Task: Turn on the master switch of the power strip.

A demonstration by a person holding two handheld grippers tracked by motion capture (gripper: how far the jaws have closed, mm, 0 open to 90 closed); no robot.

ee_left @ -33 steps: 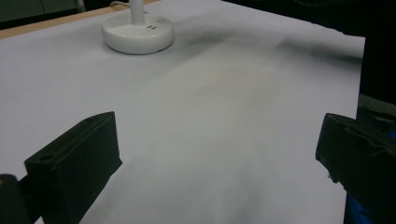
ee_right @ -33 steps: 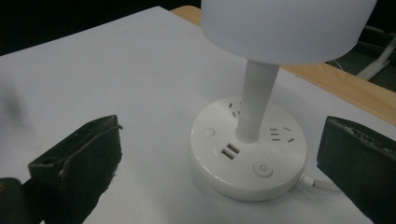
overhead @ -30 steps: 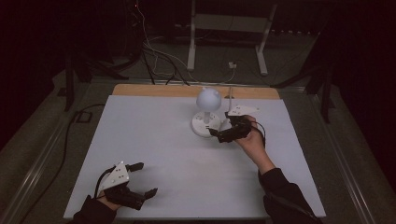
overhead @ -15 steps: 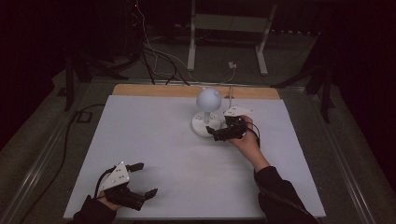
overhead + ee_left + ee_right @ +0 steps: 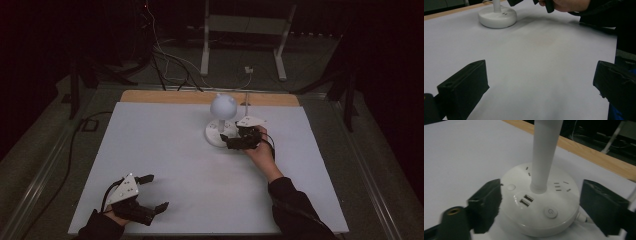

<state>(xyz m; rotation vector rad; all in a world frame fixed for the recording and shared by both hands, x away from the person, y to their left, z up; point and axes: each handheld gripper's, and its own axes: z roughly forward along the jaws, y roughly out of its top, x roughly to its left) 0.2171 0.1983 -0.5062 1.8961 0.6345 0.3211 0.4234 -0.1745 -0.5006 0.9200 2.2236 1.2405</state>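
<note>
Now one white lamp (image 5: 222, 125) stands on the white worktop (image 5: 165, 150), toward its far wooden edge, with two grippers in play. Well to the near left of the lamp, by the worktop's near edge, the left gripper (image 5: 150, 192) hovers with its fingers spread wide on nothing; bare surface lies between it and the lamp. Just right of the lamp, the right gripper (image 5: 229, 142) straddles the round base (image 5: 541, 205), its fingers (image 5: 486, 202) having just been closing, not yet pressing. A thin white cable (image 5: 581, 218) leaves the base at its right.
</note>
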